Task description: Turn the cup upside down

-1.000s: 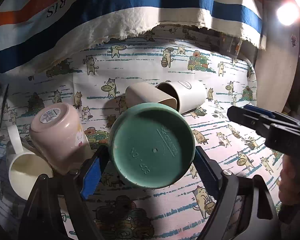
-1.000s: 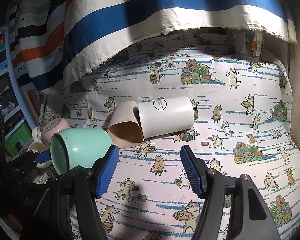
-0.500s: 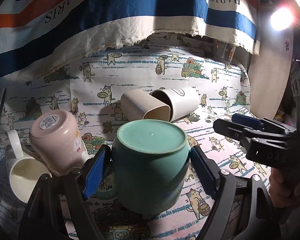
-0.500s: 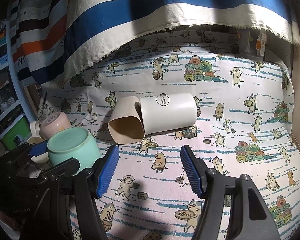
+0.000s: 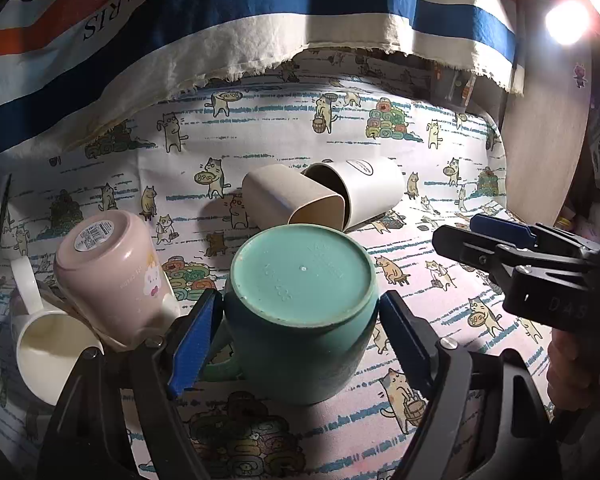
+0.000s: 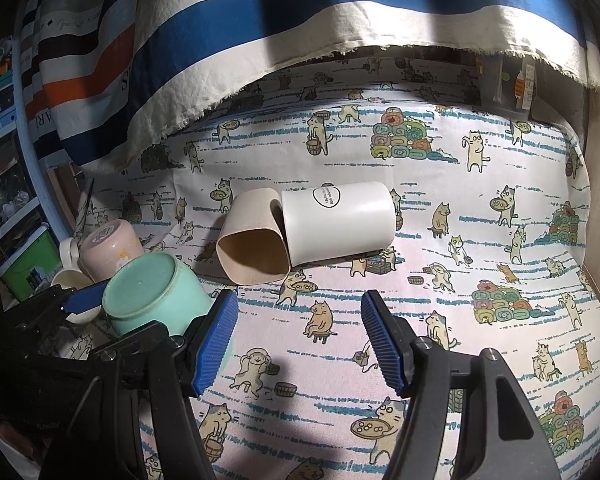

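A mint green mug (image 5: 300, 304) stands upside down on the cat-print cloth, base up, between the blue pads of my left gripper (image 5: 296, 332). The pads stand beside its walls; I cannot tell whether they still press it. It also shows in the right wrist view (image 6: 152, 296), at the far left. My right gripper (image 6: 298, 340) is open and empty over bare cloth, to the right of the mug. It appears from the side in the left wrist view (image 5: 500, 240).
A beige square cup (image 5: 292, 202) and a white cylindrical cup (image 5: 360, 188) lie on their sides behind the mug. A pink cup (image 5: 112, 280) rests base-up on a cream mug (image 5: 48, 344) at the left. A striped cloth (image 6: 300, 20) hangs at the back.
The left gripper has tipped the green mug from lying on its side, base toward the camera, to mouth down on the cloth. The right gripper stayed open and barely moved.
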Tool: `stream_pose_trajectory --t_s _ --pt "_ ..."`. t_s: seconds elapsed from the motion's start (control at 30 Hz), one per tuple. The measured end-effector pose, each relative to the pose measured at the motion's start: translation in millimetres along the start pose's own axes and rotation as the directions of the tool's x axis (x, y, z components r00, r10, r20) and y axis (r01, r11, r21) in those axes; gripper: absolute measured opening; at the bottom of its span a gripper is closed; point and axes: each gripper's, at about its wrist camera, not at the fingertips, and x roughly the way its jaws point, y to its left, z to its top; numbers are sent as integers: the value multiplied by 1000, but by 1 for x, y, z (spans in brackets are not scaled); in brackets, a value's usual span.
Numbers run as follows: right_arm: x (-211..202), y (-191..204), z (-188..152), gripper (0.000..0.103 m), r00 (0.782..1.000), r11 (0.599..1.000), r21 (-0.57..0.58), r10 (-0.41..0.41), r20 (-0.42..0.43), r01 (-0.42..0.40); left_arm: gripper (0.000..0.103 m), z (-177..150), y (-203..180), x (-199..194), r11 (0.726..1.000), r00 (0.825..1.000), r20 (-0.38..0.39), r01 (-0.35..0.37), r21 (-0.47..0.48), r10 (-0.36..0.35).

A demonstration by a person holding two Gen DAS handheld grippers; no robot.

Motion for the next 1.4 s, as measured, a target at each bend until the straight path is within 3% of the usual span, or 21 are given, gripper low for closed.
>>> stream_pose_trajectory --t_s 0.2,0.37,0.47,0.57,0.73,0.9,0.97,1.03,1.2,1.4 --pt "0 0 0 68 1000 1000 3 0 2 0 80 0 0 -1 1000 1000 7 -1 -1 1" --pt "-2 0 0 69 1000 1000 3 4 13 -4 95 4 -2 -15 999 995 85 -47 28 44" --pt "-6 0 1 72 999 1000 6 11 34 -11 95 8 1 -24 997 989 133 -67 29 62" --pt "-18 2 5 73 996 1000 4 29 87 -30 95 13 9 -37 999 983 181 -42 7 40" --pt "-37 5 14 84 988 999 19 36 152 -39 102 23 15 -80 997 938 340 -76 6 69" --pt "-73 18 23 86 973 999 -23 47 227 -43 102 24 19 -126 999 903 430 -31 28 16" --pt "-90 25 22 91 962 999 -39 47 271 -37 103 23 20 -142 999 887 461 -34 28 17" --pt "-104 31 20 103 951 998 -54 47 304 -32 103 19 22 -157 999 875 482 -48 14 35" --pt "-133 52 12 103 925 994 -105 35 378 6 103 8 27 -179 999 864 502 -34 -12 36" --pt "-149 59 1 103 921 996 -86 46 388 -13 103 -8 32 -189 998 865 499 -56 -18 57"
